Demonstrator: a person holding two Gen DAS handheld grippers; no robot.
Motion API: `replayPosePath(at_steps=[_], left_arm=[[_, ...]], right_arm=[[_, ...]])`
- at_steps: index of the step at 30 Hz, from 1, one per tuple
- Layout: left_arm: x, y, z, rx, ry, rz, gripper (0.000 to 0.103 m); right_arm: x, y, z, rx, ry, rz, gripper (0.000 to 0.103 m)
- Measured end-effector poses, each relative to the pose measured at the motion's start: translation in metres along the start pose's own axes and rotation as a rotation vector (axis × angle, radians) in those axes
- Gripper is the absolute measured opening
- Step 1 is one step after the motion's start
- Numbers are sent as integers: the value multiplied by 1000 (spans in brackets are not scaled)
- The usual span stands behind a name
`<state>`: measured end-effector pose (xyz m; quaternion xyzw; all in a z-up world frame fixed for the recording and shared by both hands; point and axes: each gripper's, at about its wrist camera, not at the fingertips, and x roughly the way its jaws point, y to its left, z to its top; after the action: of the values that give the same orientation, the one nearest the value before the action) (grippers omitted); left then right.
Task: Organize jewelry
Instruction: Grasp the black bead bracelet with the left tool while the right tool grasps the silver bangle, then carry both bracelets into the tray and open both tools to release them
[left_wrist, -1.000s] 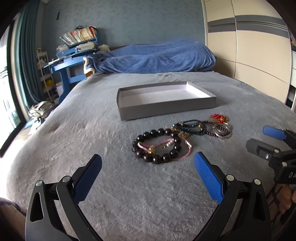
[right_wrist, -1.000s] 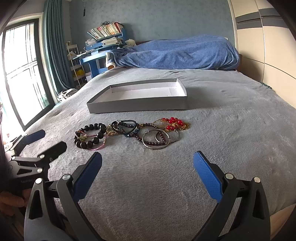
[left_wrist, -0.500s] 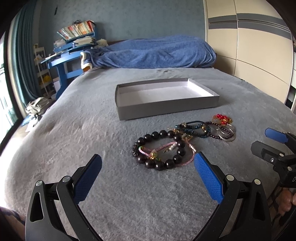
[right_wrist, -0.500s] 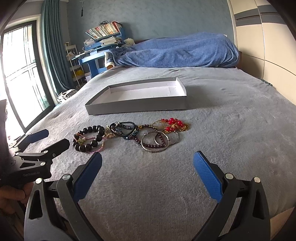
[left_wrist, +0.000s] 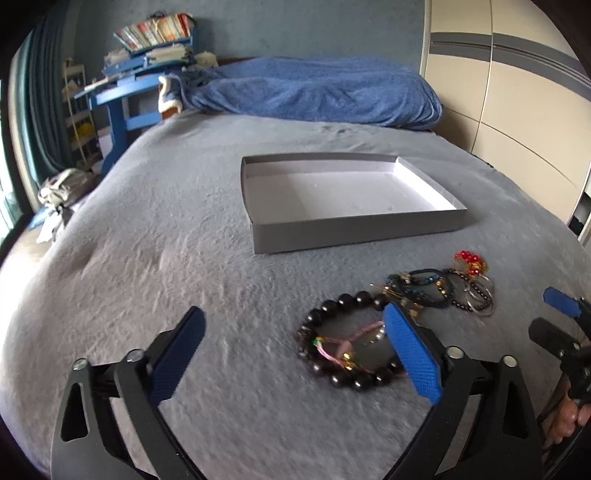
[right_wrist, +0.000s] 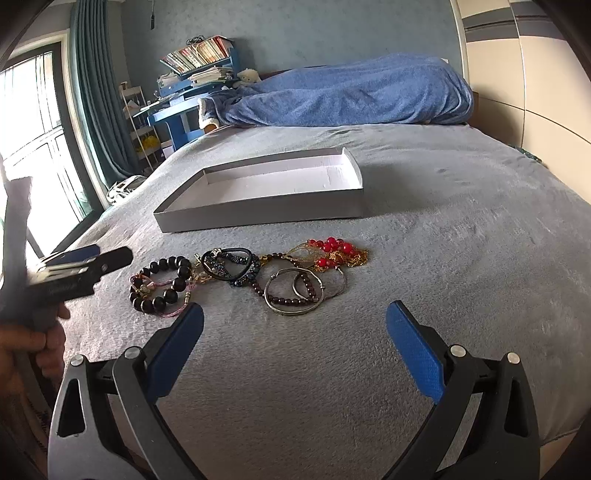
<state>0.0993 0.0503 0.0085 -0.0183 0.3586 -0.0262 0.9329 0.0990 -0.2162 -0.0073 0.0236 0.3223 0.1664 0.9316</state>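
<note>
A row of jewelry lies on the grey bed. At its left end is a black bead bracelet with a pink cord bracelet inside it. Then come dark braided bracelets, silver bangles with dark red beads, and red beads on a gold chain. An empty grey tray stands behind them. My left gripper is open, its right finger over the black bracelet. My right gripper is open just before the bangles.
A blue blanket is piled at the bed's far end. A blue desk with books stands far left, a window on the left, and wardrobe doors on the right. The bed edge drops at right.
My left gripper has moved forward and down toward the black bead bracelet, which now sits at its right finger. My right gripper has come closer to the bangles.
</note>
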Motion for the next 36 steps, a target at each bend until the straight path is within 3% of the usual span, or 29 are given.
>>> replayPosePath(at_steps=[3, 9, 15, 27, 32, 36], left_arm=[[14, 6, 5, 6, 56, -18, 68], [37, 5, 1, 24, 155, -58, 49], [48, -2, 1, 75, 182, -60, 43], [54, 6, 5, 36, 162, -67, 24], [54, 7, 5, 26, 160, -72, 23], [57, 6, 4, 36, 168, -69, 23]], right_arm=[[0, 1, 2, -6, 4, 2, 97], [5, -3, 6, 0, 18, 4, 86], [16, -9, 12, 19, 44, 2, 74], [56, 1, 21, -64, 125, -9, 74], [72, 2, 25, -93, 155, -19, 74], [78, 3, 23, -106, 169, -35, 67]])
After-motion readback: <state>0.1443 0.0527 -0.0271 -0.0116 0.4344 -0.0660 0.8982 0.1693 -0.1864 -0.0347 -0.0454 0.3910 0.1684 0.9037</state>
